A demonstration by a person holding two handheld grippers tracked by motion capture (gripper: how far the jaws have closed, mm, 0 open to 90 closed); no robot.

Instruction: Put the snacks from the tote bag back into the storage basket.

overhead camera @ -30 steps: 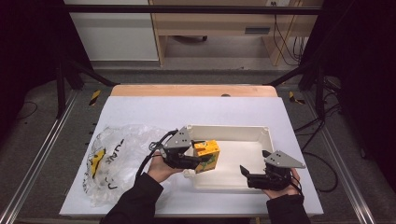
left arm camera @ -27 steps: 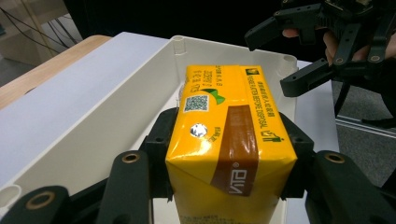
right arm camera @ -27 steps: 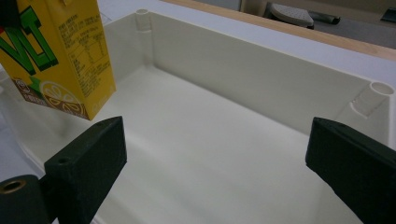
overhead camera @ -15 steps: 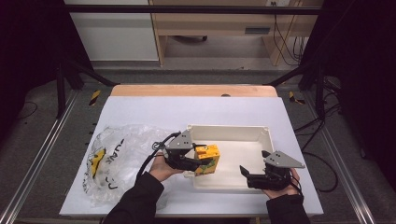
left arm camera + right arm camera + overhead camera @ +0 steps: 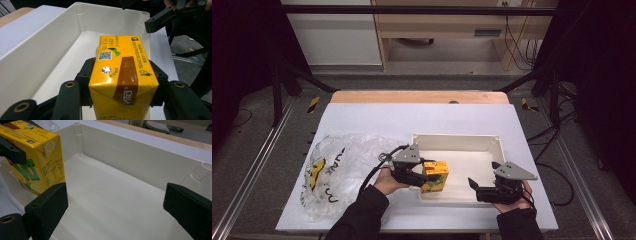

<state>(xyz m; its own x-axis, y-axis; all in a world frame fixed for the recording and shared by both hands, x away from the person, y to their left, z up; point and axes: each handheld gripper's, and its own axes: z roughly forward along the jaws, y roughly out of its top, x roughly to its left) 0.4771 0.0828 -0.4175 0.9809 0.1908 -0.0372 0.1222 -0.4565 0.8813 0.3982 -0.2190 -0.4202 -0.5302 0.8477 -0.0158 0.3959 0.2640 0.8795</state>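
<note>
Carton (image 5: 121,75) sits clamped in the left claw (image 5: 424,176), over the tray's (image 5: 457,139) 9 o'clock end. Lower it upright onto the floor before releasing. Right claw (image 5: 476,188), jaws apart, waits at 5 o'clock; keep clear.

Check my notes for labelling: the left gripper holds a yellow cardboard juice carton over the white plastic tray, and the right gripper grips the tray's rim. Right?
Not quite. The right gripper grips nothing: the right gripper view shows its jaws standing wide open above the white plastic tray. The rest holds: the left gripper clamps the yellow cardboard juice carton over that tray.
</note>
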